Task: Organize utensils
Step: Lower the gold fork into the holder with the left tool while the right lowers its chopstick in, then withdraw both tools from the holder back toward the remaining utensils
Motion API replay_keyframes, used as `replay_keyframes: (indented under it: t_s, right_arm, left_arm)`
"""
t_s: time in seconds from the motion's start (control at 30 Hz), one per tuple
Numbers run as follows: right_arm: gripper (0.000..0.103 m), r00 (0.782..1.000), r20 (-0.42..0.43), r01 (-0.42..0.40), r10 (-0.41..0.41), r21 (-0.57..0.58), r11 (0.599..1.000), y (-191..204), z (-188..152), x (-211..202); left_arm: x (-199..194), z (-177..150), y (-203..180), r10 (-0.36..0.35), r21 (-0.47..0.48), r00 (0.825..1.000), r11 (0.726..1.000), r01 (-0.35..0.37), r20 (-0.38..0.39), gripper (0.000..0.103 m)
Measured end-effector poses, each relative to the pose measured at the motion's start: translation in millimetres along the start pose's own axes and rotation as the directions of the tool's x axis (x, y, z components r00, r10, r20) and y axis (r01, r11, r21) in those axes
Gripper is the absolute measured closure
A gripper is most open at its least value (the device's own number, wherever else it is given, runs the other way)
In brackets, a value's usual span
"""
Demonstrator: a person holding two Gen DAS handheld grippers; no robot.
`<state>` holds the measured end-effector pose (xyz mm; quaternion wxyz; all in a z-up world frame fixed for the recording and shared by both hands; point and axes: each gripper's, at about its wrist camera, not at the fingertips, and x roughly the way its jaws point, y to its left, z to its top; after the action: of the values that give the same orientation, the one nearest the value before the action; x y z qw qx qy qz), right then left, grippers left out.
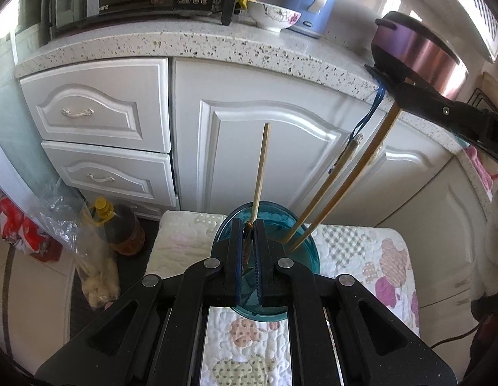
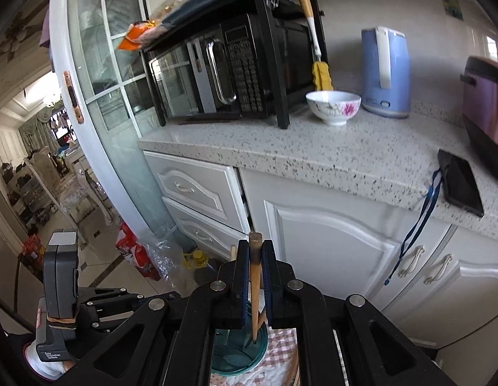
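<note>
A teal glass cup (image 1: 305, 251) stands on a quilted floral cloth (image 1: 361, 251). My left gripper (image 1: 249, 225) is shut on a pale wooden chopstick (image 1: 262, 167) that stands upright over the cup. My right gripper (image 1: 406, 95) enters from the upper right, shut on two brown chopsticks (image 1: 342, 186) whose tips reach into the cup. In the right wrist view my right gripper (image 2: 255, 247) is shut on the brown chopsticks (image 2: 254, 286) above the cup (image 2: 239, 353). The left gripper's body (image 2: 60, 276) shows at lower left.
White cabinets (image 1: 249, 135) and drawers stand behind, under a speckled countertop (image 2: 345, 148) with a microwave (image 2: 223, 70), a flowered bowl (image 2: 333, 106), a blue kettle (image 2: 385, 70), a purple cooker (image 1: 416, 54) and a phone (image 2: 462, 183). An oil bottle (image 1: 120, 225) and plastic bags (image 1: 56, 222) sit on the floor.
</note>
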<state>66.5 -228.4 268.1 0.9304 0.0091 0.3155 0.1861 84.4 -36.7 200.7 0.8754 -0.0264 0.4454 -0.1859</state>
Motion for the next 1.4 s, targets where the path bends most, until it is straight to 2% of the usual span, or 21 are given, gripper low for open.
replay_keyframes:
  t_s: [0.47, 0.63, 0.7, 0.73, 0.77, 0.8, 1.0, 1.4]
  right_arm:
    - [0.096, 0.991, -0.125, -0.036, 0.044, 0.065, 0.997, -13.8, -35.6, 51.6]
    - [0.096, 0.988, -0.138, -0.047, 0.061, 0.103, 0.994, -22.0, -42.0, 57.1]
    - [0.080, 0.988, -0.141, -0.055, 0.070, 0.106, 0.993, -22.5, -44.1, 55.6]
    - [0.064, 0.987, -0.143, -0.058, 0.073, 0.107, 0.993, -22.1, -45.3, 54.2]
    - [0.062, 0.987, -0.141, -0.059, 0.073, 0.107, 0.993, -21.4, -46.8, 52.4]
    - [0.062, 0.988, -0.138, -0.062, 0.076, 0.102, 0.993, -19.9, -48.5, 50.1]
    - [0.062, 0.987, -0.147, -0.056, 0.069, 0.097, 0.994, -16.0, -62.5, 39.8]
    - [0.062, 0.991, -0.134, 0.007, 0.009, 0.119, 0.993, -10.2, -98.0, 4.2]
  left_arm:
    - [41.4, -9.4, 9.3, 0.027, -0.040, 0.997, 0.999, -0.030, -0.078, 0.098]
    - [46.1, -14.3, 9.3, 0.024, -0.059, 0.995, 0.998, -0.030, -0.101, 0.098]
    - [45.4, -14.9, 10.0, 0.020, -0.072, 0.994, 0.997, -0.028, -0.103, 0.095]
    - [44.6, -15.4, 9.7, 0.020, -0.073, 0.995, 0.997, -0.028, -0.102, 0.094]
    - [43.4, -16.0, 9.1, 0.024, -0.071, 0.995, 0.997, -0.032, -0.099, 0.090]
    - [42.1, -16.6, 8.4, 0.026, -0.071, 0.995, 0.997, -0.033, -0.094, 0.083]
    - [26.6, -23.5, 2.0, 0.027, -0.066, 0.998, 0.997, -0.030, -0.055, 0.070]
    - [-8.7, -44.3, -21.5, 0.072, -0.026, 0.997, 0.997, -0.071, 0.035, 0.067]
